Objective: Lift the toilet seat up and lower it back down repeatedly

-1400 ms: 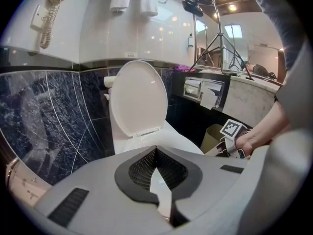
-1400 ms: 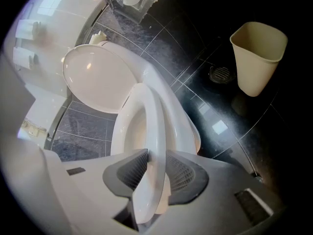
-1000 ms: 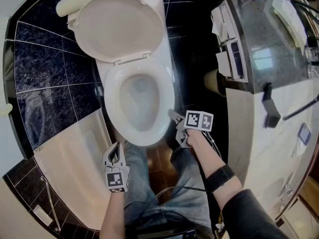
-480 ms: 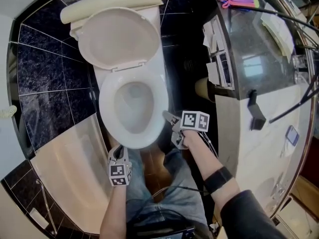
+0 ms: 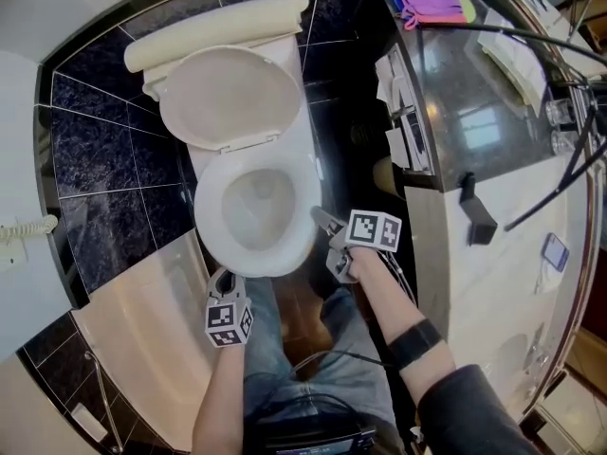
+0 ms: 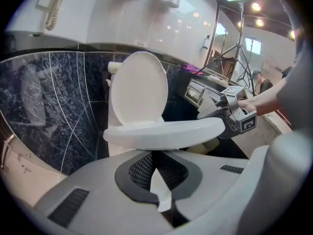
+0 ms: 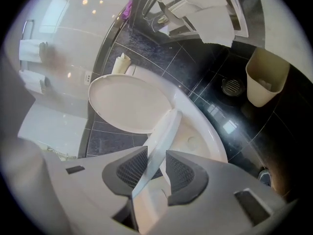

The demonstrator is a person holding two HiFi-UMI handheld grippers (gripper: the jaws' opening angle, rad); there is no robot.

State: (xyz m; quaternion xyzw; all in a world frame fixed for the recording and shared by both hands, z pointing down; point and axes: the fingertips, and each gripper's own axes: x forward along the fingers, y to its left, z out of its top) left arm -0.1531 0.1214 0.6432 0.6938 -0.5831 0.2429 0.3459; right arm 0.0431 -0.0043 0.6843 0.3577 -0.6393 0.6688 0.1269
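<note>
Toilet seat point(image 5: 209, 221), a white oval ring, lies level on the bowl point(image 5: 256, 211). Its long axis runs near to far, with the hinge at the far end under the raised lid point(image 5: 229, 98). Left gripper point(image 5: 225, 278) sits near the front rim, fingers tip to tip and empty. Right gripper point(image 5: 322, 221) has its fingers opening, the seat's rim between them. Beige bin point(image 7: 264, 77) stands at the right, its contents unclear.

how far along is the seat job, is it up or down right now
Done: the toilet seat lies flat over the bowl, lid upright behind, so a lowering looks finished. In hand: the right gripper has the seat's rim between its fingers, which are opening. Still to do: the next lift; the cycle count can't be told.
</note>
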